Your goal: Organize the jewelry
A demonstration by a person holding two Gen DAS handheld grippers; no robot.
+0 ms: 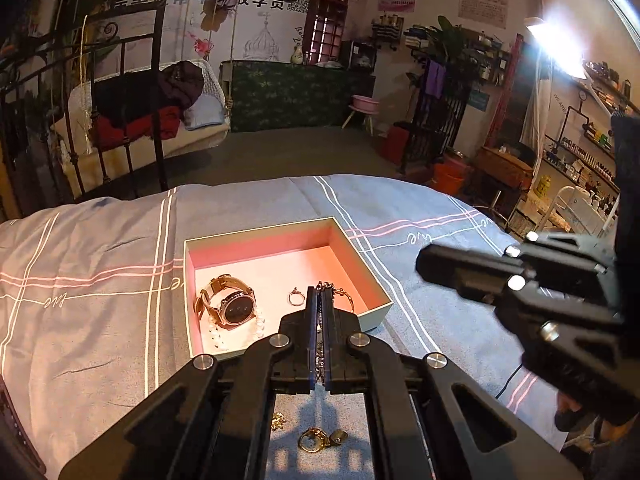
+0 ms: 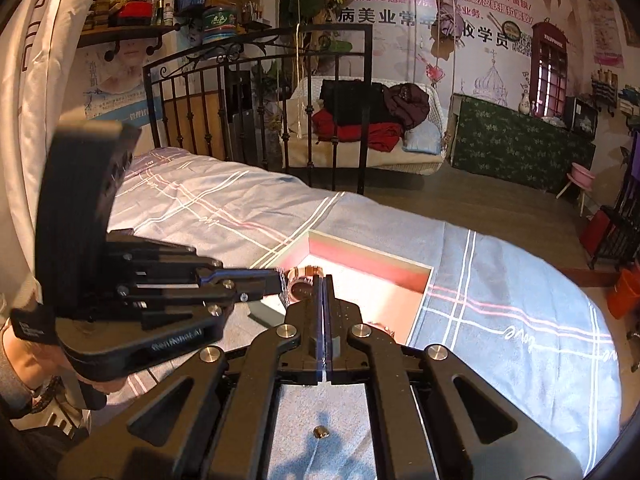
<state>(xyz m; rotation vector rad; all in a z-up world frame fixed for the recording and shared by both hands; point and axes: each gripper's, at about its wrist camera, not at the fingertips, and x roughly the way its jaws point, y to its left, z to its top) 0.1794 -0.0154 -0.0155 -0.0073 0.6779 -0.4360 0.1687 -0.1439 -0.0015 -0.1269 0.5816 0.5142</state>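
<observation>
An open box [image 1: 370, 270] with a pink lining sits on the bed. Inside lie a watch [image 1: 236, 306], a pearl bracelet [image 1: 218, 338] and a ring [image 1: 295, 299]. My left gripper [image 1: 320, 294] is shut on a silver chain [image 1: 320, 356] whose far end [image 1: 346, 294] trails into the box. Gold pieces [image 1: 318, 438] lie on the sheet under the left gripper. My right gripper [image 2: 323, 280] is shut and empty over the box's [image 2: 426, 280] near edge. It also shows in the left wrist view [image 1: 428, 262]. The left gripper [image 2: 280, 278] reaches in from the left.
The bed has a grey-blue striped sheet [image 1: 100, 264]. A small gold stud [image 2: 320, 432] lies on the sheet under the right gripper. A black iron bed frame [image 2: 256, 100] stands at the far end, with floor beyond it.
</observation>
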